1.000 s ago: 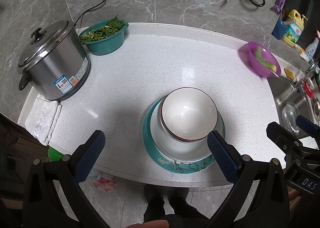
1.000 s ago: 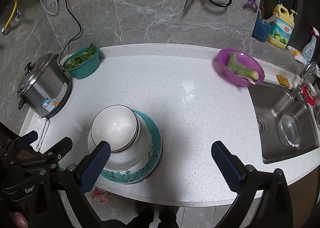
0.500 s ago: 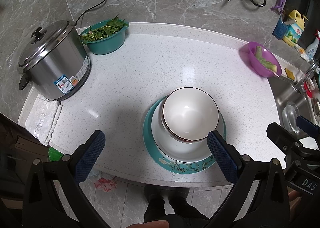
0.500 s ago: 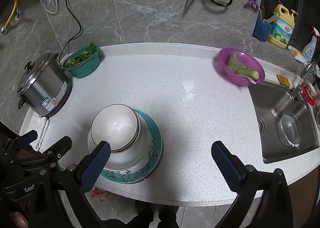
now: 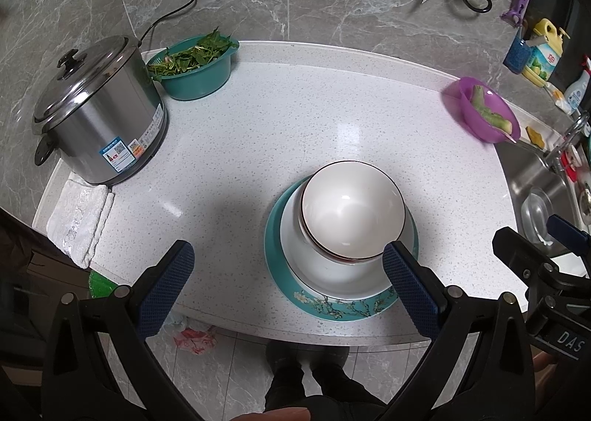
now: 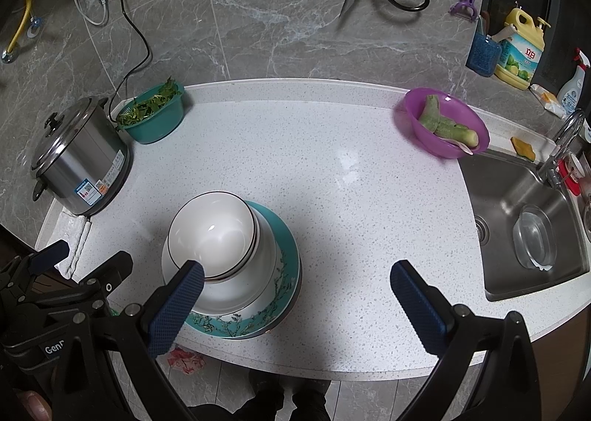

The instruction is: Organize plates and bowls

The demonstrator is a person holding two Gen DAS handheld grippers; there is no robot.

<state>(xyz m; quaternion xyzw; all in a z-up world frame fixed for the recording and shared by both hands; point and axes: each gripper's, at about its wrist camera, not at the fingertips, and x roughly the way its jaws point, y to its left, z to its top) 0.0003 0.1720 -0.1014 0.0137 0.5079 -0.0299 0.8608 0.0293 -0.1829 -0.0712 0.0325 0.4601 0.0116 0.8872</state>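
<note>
A white bowl with a dark rim [image 5: 351, 208] [image 6: 212, 236] sits stacked in a larger white bowl [image 5: 325, 269] [image 6: 240, 288], on a teal flowered plate [image 5: 332, 306] [image 6: 284, 273] near the counter's front edge. My left gripper [image 5: 284, 286] is open and empty, held above the front edge with the stack just ahead of its right finger. My right gripper [image 6: 295, 304] is open and empty, with the stack by its left finger. Each gripper shows at the edge of the other's view.
A steel rice cooker [image 5: 96, 114] and a teal basin of greens [image 5: 195, 66] stand at the back left. A purple bowl with vegetable pieces [image 6: 445, 122] sits by the sink [image 6: 524, 221] on the right. A white cloth [image 5: 79, 214] lies at the left edge.
Almost nothing has changed. Both grippers hover open in nearly the same place and the stack has not moved.
</note>
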